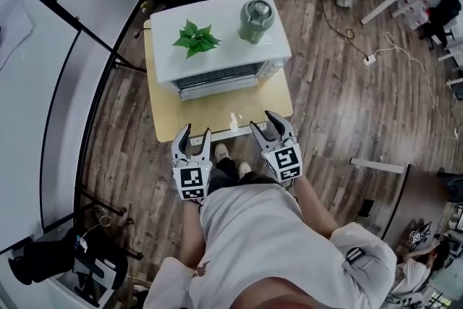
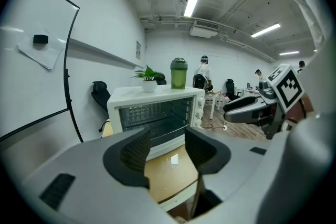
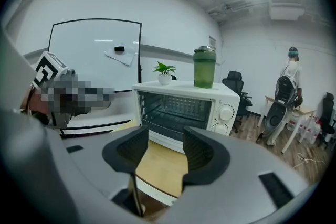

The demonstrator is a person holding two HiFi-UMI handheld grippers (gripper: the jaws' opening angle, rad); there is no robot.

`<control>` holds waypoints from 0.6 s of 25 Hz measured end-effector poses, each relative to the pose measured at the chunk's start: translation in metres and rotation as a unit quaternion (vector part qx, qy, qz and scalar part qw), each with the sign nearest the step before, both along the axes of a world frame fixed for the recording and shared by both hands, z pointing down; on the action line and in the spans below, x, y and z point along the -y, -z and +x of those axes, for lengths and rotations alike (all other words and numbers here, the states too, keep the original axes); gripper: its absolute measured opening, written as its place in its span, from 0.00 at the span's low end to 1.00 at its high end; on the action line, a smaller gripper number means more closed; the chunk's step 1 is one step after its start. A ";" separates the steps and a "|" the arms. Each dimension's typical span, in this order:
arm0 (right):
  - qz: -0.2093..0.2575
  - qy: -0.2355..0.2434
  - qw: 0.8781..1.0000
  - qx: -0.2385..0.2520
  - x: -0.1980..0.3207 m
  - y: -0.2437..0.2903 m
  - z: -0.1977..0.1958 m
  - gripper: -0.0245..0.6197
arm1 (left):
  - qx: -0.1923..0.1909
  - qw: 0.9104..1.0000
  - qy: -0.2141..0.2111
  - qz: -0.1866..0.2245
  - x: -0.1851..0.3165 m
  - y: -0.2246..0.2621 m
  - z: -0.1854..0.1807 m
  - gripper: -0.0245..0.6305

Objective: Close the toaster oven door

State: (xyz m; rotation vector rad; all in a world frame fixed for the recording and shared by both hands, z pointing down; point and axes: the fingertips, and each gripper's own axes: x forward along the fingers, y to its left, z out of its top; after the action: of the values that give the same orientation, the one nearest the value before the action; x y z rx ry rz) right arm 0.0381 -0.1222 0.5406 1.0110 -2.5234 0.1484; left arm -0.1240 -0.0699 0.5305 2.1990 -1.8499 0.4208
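Oven: a white boxy metal toaster oven [image 1: 224,18] sits at the back of a small pale wooden table [image 1: 210,116]. We read its glass-fronted door [image 1: 217,88] as dropped open over the tabletop, with the racks bare to both gripper views.
Left gripper: our left gripper [image 1: 197,132] hovers at the table's near edge, well short of the door. Its jaws stand a narrow gap apart with nothing between them.
Right gripper: our right gripper [image 1: 265,123] hangs just beside it, jaws likewise apart and empty.
Risk, load on top: a leafy green plant in a white pot [image 1: 194,38] and a green lidded tumbler [image 1: 256,19] stand on the oven's roof. If we swing the door up hard, the jolt could tip either one.
Risk, sliding: we judge that a level shove, rather than a lift from under the door's edge, could push the whole oven back across the table.
Risk, contact: a jaw tip skidding off the smooth front would let the door drop back down.
Writing: we can read no brand or label on the oven, and the marks round its two white knobs [image 3: 227,112] are too small. Only the black-and-white square markers [image 1: 288,161] on the gripper cubes show.
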 end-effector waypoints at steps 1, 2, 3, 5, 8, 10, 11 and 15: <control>-0.006 -0.004 1.000 -0.004 0.001 -0.007 0.000 0.37 | -0.002 1.000 -0.003 -0.006 0.001 -0.006 -0.002 0.35; -0.011 -0.007 1.000 -0.009 0.002 -0.013 -0.001 0.37 | -0.005 1.000 -0.006 -0.012 0.003 -0.012 -0.004 0.35; -0.015 -0.010 1.000 -0.014 0.004 -0.020 -0.001 0.37 | -0.007 1.000 -0.009 -0.017 0.004 -0.017 -0.006 0.36; -0.026 -0.017 0.999 -0.024 0.007 -0.032 -0.001 0.37 | -0.011 0.999 -0.015 -0.029 0.007 -0.029 -0.010 0.37; -0.045 -0.030 0.998 -0.038 0.009 -0.052 0.002 0.37 | -0.019 0.998 -0.021 -0.049 0.009 -0.049 -0.015 0.38; -0.056 -0.037 0.997 -0.049 0.009 -0.065 0.005 0.37 | -0.025 0.997 -0.024 -0.063 0.009 -0.062 -0.018 0.39; -0.060 -0.041 0.996 -0.054 0.010 -0.071 0.007 0.37 | -0.028 0.997 -0.026 -0.070 0.009 -0.067 -0.019 0.39; -0.082 -0.055 0.992 -0.073 0.011 -0.093 0.014 0.37 | -0.038 0.995 -0.026 -0.087 0.009 -0.087 -0.023 0.41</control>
State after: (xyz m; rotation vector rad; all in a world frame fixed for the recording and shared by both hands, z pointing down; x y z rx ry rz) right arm 0.0523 -0.1336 0.6335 1.0552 -2.2844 0.2970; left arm -0.1468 -0.0794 0.6173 2.1182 -1.6542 0.4817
